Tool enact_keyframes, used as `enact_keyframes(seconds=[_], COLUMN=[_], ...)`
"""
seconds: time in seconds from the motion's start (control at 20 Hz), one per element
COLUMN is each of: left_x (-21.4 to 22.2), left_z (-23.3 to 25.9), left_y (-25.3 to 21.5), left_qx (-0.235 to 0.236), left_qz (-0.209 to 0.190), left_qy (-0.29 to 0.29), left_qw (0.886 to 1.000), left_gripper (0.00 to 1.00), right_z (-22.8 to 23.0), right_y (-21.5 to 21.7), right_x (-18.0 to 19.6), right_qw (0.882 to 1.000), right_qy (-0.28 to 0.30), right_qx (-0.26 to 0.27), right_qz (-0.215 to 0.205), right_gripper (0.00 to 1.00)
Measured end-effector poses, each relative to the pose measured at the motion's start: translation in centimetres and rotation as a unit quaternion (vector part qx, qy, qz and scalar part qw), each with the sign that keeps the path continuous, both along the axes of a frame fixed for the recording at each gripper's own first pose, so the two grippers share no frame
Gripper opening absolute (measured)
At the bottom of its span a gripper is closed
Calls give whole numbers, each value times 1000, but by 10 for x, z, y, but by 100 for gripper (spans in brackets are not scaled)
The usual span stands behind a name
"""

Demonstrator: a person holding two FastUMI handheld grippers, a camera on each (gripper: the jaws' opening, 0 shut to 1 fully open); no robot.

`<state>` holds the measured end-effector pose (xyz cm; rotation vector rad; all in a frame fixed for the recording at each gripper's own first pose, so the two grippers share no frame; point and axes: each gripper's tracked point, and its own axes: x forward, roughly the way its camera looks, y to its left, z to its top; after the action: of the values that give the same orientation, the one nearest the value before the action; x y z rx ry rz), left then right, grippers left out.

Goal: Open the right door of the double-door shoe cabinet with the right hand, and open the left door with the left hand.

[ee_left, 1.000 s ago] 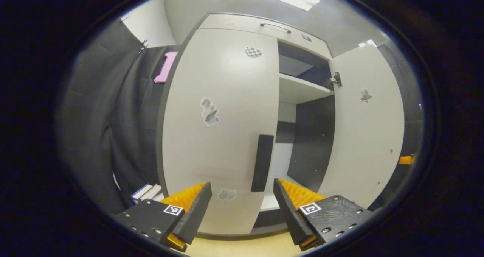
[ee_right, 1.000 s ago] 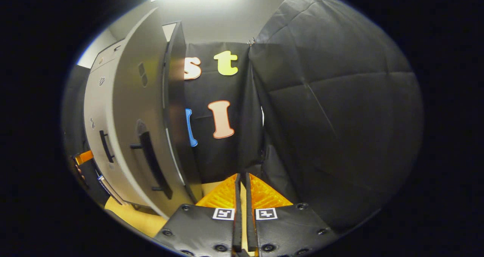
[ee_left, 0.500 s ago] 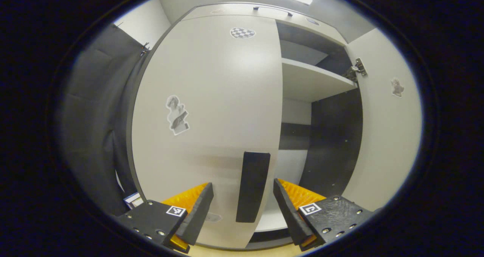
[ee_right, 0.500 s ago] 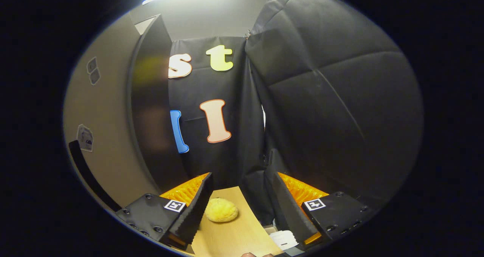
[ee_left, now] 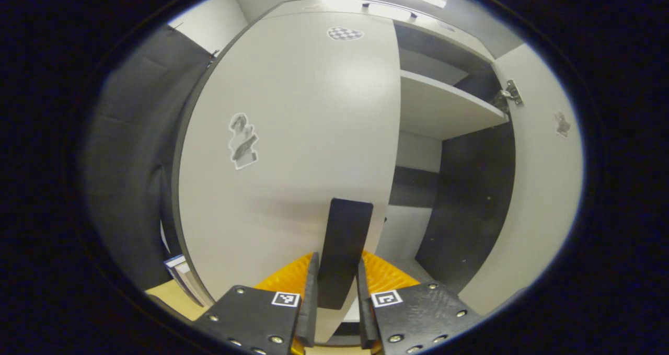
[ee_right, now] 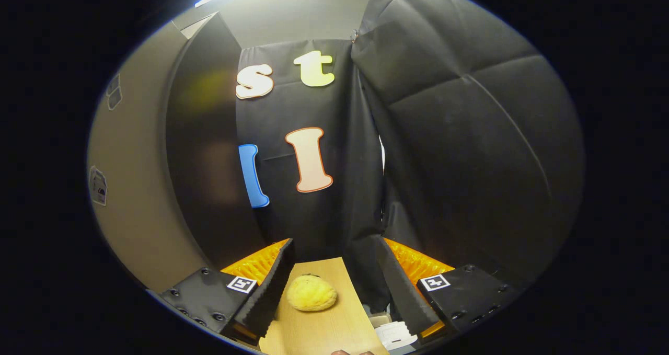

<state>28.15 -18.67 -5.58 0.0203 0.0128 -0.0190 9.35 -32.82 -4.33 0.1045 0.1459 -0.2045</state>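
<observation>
the left gripper [ee_left: 334, 292] had both fingers pressed on the upright black handle [ee_left: 342, 250] of the closed left door [ee_left: 292, 135]. beside it the right door [ee_left: 543, 177] stood open, baring a shelf [ee_left: 444, 109]. the right gripper [ee_right: 332, 282] gaped wide, clear of the cabinet, above a yellow lump [ee_right: 311, 294] on a wooden board [ee_right: 324, 329].

Left claw [ee_left: 337, 297] fingers nearly together (pinching dark bar between); right claw [ee_right: 332, 279] spread wide, holding nothing

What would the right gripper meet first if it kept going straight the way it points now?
Probably the black booth cloth straight ahead of the open right gripper. The yellow round object on the wooden surface lies lower and may pass underneath; depth is unclear.
</observation>
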Motion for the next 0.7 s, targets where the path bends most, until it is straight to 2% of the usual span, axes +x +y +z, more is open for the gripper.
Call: enact_keyframes(seconds=[0.1, 0.3, 0.35, 0.4, 0.55, 0.6, 0.7], left_x=[0, 0, -3, -1, -3, -6, -11], left_z=[-1, -3, -3, -4, -4, -4, -4], left_y=[2, 0, 1, 1, 2, 2, 4], left_qx=[20, 15, 12, 8, 9, 4, -2], left_qz=[10, 5, 6, 4, -2, -6, -19], left_qy=[-2, 1, 0, -5, -4, -6, -7], left_qw=[1000, 1000, 1000, 1000, 1000, 1000, 1000], left_gripper=[26, 11, 11, 4, 5, 4, 5], right_z=[-7, -12, -13, -14, -5, -2, 3], right_y=[-3, 6, 7, 7, 14, 15, 18], right_x=[7, 6, 5, 1, -6, -12, -29], right_qw=[1000, 1000, 1000, 1000, 1000, 1000, 1000], right_qy=[12, 17, 18, 17, 8, 4, 1], right_qx=[-10, -19, -20, -19, -18, -20, -21], right_qz=[1, 15, 16, 15, 8, 4, -12], right_gripper=[98, 98, 98, 98, 93, 98, 98])
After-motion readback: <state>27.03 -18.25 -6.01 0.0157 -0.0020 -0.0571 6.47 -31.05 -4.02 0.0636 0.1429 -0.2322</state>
